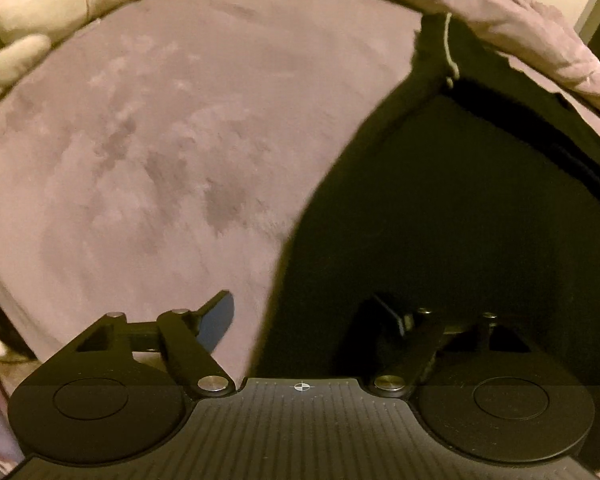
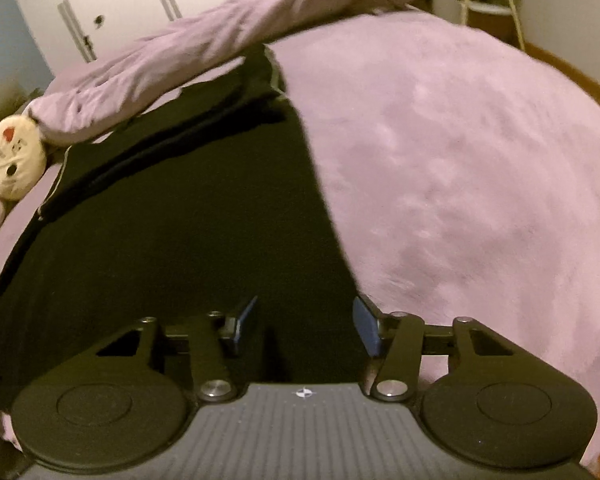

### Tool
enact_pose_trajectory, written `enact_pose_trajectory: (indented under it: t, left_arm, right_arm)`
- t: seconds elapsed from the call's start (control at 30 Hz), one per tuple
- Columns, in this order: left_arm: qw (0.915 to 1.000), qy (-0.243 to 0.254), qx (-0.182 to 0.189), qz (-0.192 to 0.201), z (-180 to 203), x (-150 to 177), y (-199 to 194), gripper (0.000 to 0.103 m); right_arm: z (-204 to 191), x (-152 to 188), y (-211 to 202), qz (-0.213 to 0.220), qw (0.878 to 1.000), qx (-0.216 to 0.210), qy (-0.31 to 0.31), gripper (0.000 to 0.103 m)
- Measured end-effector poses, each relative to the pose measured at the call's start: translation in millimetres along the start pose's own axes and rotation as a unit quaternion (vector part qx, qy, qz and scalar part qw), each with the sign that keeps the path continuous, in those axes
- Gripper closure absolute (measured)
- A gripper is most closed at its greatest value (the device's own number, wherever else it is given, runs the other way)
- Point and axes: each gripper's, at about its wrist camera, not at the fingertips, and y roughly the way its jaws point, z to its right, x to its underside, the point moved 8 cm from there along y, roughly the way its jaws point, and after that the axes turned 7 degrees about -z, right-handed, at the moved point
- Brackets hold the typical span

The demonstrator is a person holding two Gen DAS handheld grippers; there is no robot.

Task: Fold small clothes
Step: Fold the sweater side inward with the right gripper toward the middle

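A black garment (image 1: 460,208) lies flat on a fuzzy pink blanket (image 1: 160,140); a white drawstring (image 1: 450,44) shows at its far end. My left gripper (image 1: 308,312) is open, straddling the garment's left edge, one finger over the blanket and one over the cloth. In the right wrist view the same black garment (image 2: 180,220) fills the left and middle. My right gripper (image 2: 306,320) is open over the garment's right edge, its right finger at the border with the pink blanket (image 2: 460,160). Neither gripper holds anything.
A rolled pink cloth (image 2: 220,52) lies along the far side of the garment. A cream plush toy (image 2: 14,160) sits at the left, and plush toys (image 1: 28,12) show at the far left. White cupboard doors (image 2: 112,4) stand behind.
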Motion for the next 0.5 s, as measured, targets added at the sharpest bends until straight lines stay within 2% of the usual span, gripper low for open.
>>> enact_pose_trajectory:
  t: [0.13,0.23,0.33,0.4,0.43,0.47,0.5]
  left_arm:
    - [0.9992,0.030,0.024,-0.009,6,4,1,0.025]
    - [0.9991,0.030,0.029,-0.014,5,6,2,0.029]
    - [0.9990,0.027,0.033,-0.016,2,7,2,0.040]
    - [0.9982,0.033,0.045,-0.019,3,8,0,0.056]
    - [0.9978,0.039,0.049,-0.022,4,9,-1,0.060]
    - [0.9975,0.042,0.051,-0.024,4,11,-1,0.068]
    - [0.9972,0.044,0.054,-0.026,3,11,-2,0.072]
  right_arm:
    - [13,10,7,-0.026,0.999,-0.023,0.024,0.051]
    - [18,14,9,-0.031,0.998,-0.042,0.025,0.050]
    - [19,14,8,-0.035,0.997,-0.061,0.032,0.051]
    - [16,16,6,-0.039,0.996,-0.074,0.029,0.064]
    - [16,17,6,-0.042,0.996,-0.079,0.026,0.078]
    - [15,20,6,-0.045,0.995,-0.085,0.026,0.084]
    - [14,22,6,-0.050,0.994,-0.090,0.027,0.085]
